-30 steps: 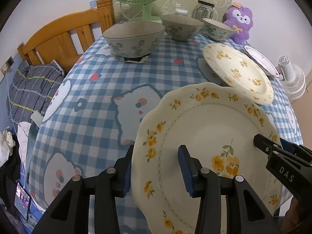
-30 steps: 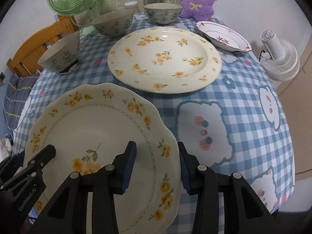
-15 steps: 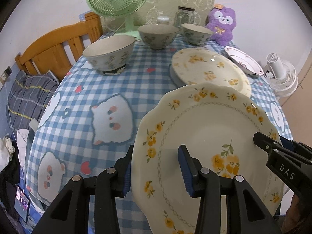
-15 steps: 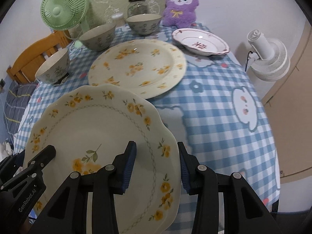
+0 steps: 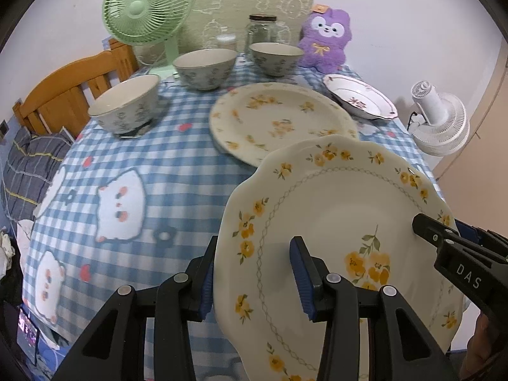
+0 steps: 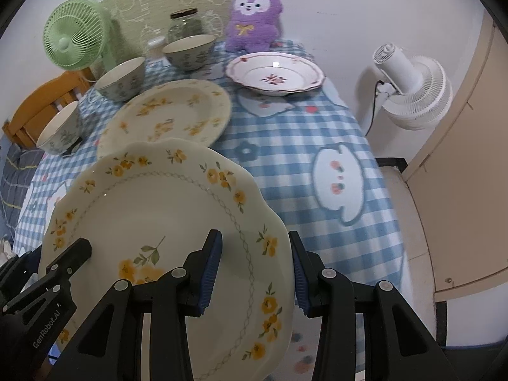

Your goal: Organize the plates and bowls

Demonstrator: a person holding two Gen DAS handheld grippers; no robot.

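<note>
We count three plates point(image 5: 343, 222), three bowls point(image 5: 204, 68) and two fans point(image 5: 147, 4). One plush toy point(image 5: 325, 41). Perhaps two jars point(image 5: 262, 28).

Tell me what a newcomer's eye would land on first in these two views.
First, the scalloped plate with yellow flowers, filling the foreground and held by its opposite edges between the left gripper and the right gripper. Beyond it a round yellow-flowered plate lies on the blue checked tablecloth. At the far end, a purple plush toy and a green fan stand out.
</note>
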